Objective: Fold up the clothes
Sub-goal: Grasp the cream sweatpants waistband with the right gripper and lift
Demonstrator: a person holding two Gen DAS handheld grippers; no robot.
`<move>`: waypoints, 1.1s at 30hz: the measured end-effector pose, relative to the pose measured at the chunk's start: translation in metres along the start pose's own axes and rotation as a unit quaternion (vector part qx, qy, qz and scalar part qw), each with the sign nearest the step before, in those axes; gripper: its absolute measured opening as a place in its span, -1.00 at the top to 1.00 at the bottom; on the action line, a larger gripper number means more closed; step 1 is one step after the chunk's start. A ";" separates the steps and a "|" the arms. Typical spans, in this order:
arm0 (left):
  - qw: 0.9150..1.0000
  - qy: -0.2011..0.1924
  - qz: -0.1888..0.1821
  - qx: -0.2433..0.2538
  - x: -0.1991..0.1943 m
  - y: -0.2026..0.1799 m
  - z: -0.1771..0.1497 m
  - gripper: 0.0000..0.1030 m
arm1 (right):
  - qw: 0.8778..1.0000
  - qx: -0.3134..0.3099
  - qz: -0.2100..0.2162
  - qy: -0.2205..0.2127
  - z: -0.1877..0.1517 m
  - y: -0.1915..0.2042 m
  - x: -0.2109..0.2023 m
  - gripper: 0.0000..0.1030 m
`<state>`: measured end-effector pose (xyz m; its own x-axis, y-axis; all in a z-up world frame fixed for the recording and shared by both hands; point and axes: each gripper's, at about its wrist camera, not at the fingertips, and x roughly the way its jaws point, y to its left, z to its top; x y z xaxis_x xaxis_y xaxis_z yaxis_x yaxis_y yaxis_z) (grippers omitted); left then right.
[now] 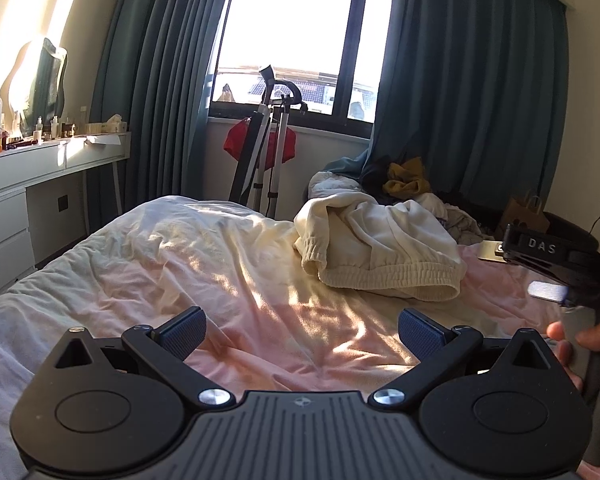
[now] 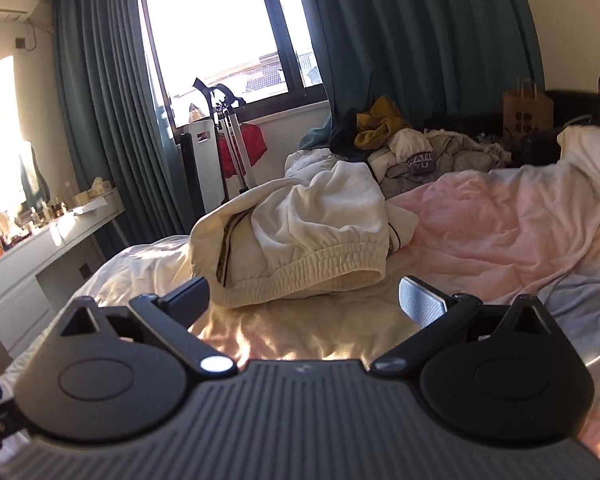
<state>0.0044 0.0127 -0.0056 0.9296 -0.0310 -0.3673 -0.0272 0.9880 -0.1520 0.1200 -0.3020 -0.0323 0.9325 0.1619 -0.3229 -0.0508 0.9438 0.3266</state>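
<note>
Both hand-held grippers, left [image 1: 302,334] and right [image 2: 304,300], gape empty, cream sweatpants [image 2: 300,236] bunched just ahead.

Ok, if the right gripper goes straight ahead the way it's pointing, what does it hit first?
Most likely the cream garment bunched on the bed: its elastic waistband lies directly beyond the open right gripper. Depth is hard to judge in the fisheye view.
</note>
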 end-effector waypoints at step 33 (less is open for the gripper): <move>0.999 -0.014 0.042 -0.009 0.048 0.054 0.010 -1.00 | 0.990 0.133 0.038 0.036 0.046 -0.018 0.124 0.54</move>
<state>0.0517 0.0657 -0.0222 0.9336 0.0571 -0.3538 -0.1126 0.9840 -0.1383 0.2524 -0.3118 -0.0373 0.9012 0.2587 -0.3476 -0.0152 0.8207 0.5712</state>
